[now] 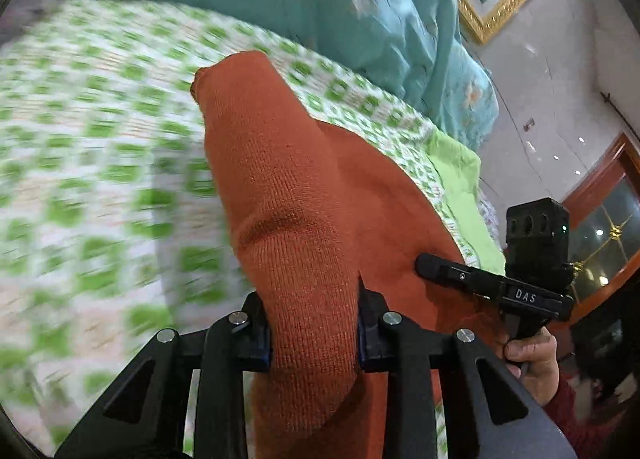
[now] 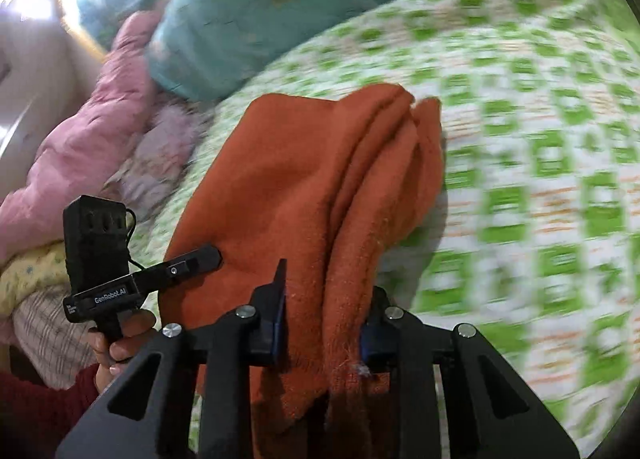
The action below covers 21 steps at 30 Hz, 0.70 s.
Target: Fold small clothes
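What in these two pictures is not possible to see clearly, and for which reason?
- Left wrist view: the left gripper has its fingertips buried in the orange knit garment.
- Left wrist view: the green-checked bedcover is motion-blurred.
- Right wrist view: the right gripper has one finger hidden by the garment's folds.
- Both views: the garment's type is unclear; the lower edge cuts it off.

Soft indoor light; the checked bedspread (image 1: 100, 179) smears with motion blur, fisheye curvature darkens both views' corners, and glare flares at the right view's upper left.

Two close wrist views along the tongs, both over one orange knit (image 1: 288, 195) (bedspread (image 1: 80, 139) behind)
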Available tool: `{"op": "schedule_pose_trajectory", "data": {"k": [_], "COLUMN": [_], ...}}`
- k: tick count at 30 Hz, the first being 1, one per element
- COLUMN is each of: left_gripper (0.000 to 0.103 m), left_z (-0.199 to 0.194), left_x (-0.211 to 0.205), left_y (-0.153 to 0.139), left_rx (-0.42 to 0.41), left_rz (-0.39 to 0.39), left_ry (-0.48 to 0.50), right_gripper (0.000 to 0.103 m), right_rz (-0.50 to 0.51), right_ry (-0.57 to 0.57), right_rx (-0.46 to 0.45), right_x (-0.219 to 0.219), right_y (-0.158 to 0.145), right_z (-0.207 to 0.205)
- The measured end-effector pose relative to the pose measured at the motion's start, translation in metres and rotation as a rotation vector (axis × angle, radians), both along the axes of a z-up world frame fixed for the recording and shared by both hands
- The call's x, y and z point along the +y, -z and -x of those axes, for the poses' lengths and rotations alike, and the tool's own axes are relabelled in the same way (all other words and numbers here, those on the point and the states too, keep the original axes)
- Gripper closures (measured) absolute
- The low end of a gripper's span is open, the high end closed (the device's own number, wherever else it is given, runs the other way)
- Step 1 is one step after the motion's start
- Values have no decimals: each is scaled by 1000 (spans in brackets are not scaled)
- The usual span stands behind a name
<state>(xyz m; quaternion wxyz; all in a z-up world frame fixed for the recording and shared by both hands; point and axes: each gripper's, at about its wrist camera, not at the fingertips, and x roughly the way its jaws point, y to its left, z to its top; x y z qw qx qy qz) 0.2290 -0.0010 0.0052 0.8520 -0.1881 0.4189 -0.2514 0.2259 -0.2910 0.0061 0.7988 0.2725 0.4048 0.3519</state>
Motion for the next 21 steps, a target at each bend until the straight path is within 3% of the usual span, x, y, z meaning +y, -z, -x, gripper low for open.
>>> {"op": "schedule_pose_trajectory", "data": {"k": [6,10,13,15,17,21], "left_gripper": [74,73,63,46,45,38], "left_z": [61,82,86,86,84,76], "left_x": [77,113,126,133,143,163], "left_y": [-6,27,55,61,61,51], "left_rx": [-7,70,130,144,146,123], "left_rz": [-50,-67,-36,1,37,55], "left_ry": [-116,-136,-135,-146,-156,-183], "right_gripper": [75,75,75,75,73,53], "right_rz": [-76,-63,-13,-15,-7,74], "right_ry": [-147,-210,-211,-202,-196,-168], "right_rx": [-36,2,34,54,68,48], "right_x": [80,116,126,122,119,119], "right_y": [-4,12,26,32,36,30], "right_z": [12,13,17,18,18,23]}}
